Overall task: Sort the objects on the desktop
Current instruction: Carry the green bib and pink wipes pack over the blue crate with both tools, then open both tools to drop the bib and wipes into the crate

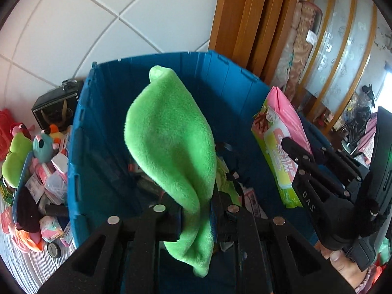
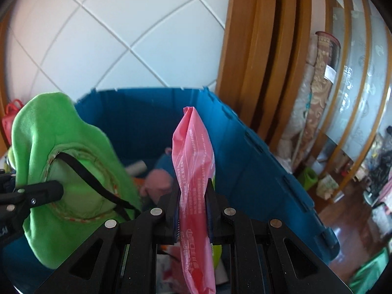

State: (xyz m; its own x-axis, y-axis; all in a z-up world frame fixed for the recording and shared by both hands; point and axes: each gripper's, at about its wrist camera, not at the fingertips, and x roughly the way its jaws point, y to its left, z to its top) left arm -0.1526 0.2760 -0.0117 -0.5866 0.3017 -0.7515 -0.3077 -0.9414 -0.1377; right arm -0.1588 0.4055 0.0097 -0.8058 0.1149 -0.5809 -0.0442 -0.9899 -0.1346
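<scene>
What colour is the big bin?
Blue; the bin shows best in the right wrist view.

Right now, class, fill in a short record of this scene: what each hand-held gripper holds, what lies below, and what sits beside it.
left hand-held gripper: shut on green fleece item
right hand-held gripper: shut on pink wipes pack
container: blue bin, open, already holding mixed items
position: both held things are over the bin
beside bin: small toys and packets to its left in the left wrist view
wall: white tiles
</scene>
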